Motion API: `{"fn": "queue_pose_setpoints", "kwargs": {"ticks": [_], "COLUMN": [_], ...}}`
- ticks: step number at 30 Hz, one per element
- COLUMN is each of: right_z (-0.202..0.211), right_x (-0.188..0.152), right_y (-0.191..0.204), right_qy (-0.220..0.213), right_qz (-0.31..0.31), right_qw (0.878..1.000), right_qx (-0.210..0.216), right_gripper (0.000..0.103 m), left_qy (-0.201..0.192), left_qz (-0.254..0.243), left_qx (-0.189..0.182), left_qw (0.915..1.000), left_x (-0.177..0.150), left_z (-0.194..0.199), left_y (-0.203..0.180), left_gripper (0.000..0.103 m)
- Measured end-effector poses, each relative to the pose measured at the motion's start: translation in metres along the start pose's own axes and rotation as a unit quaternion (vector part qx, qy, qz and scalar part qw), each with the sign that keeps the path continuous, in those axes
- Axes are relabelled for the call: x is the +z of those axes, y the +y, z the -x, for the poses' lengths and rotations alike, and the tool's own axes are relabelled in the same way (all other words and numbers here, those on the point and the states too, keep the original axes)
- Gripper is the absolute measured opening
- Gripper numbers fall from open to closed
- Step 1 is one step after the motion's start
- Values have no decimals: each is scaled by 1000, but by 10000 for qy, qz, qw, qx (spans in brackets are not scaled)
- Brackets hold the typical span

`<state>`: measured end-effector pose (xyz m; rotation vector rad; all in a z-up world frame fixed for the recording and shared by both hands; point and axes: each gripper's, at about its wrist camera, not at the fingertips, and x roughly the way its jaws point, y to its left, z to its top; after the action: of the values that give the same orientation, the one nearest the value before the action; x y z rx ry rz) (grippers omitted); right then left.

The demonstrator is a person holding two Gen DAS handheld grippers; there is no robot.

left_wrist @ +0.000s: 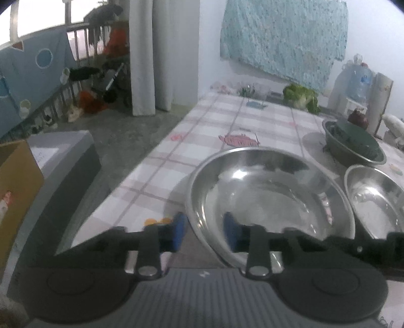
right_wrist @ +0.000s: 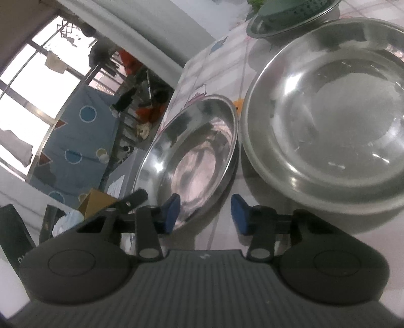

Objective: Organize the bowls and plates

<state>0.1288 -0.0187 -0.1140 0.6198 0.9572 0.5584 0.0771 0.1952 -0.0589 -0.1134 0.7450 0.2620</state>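
Note:
A wide steel bowl (left_wrist: 270,196) sits on the checked tablecloth (left_wrist: 227,121) right in front of my left gripper (left_wrist: 205,230). Its near-left rim runs between the blue pads, one outside and one inside the bowl, with some gap still showing, so the gripper is open. In the right wrist view, my right gripper (right_wrist: 205,216) straddles the near rim of a shallow steel bowl (right_wrist: 197,151). The left pad is inside and the right pad stands over bare table, apart from the rim, so this gripper is also open. A second steel bowl (left_wrist: 376,199) (right_wrist: 328,113) lies beside it.
Further back stands a steel bowl holding a dark green colander (left_wrist: 353,143) (right_wrist: 290,15). Lettuce (left_wrist: 300,97) and a water bottle (left_wrist: 358,80) line the far edge. The table's left edge (left_wrist: 151,156) drops to the floor, where a cardboard box (left_wrist: 17,186) and a grey box (left_wrist: 65,151) stand.

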Motion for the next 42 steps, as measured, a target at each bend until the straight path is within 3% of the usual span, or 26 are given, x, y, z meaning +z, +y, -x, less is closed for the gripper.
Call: {"fn": "queue_pose_setpoints", "kwargs": {"ticks": [2,3,7,24,30,33,37,42], "right_z": [-6,-8,-11,38,65,75,87,91], "right_x": [1,1,6,-25,-39,-44,-45,-43], "right_y": [-2,-2,-6,-23,-29,-33,-32,-31], "right_qy": [5,12,-6,365,466,444,338,235], "right_qz": [-19,10,42,229,445,476,676,837], "right_qw": [10000,10000,10000,9989,9978,9977,9970,9962], "right_qx": [-9,-39,-5,192,153,163,137,-32], "right_gripper": [32,26,22,21,21,23,24,26], "left_qy": [47,62,203,517,594,533,456,456], "left_qz": [-6,6,99,306,501,488,594,714], "left_qx": [58,85,-23,-572,-1036,-1024,-961,-876], "left_qw": [10000,9999,9997,9965,9916,9921,9925,9925], "left_x": [-1,-2,-6,-60,-83,-85,-80,-72], "left_z": [-2,-3,-1,70,93,99,99,91], "left_y": [0,1,4,6,7,6,9,9], "left_gripper": [20,19,18,21,23,26,54,58]}}
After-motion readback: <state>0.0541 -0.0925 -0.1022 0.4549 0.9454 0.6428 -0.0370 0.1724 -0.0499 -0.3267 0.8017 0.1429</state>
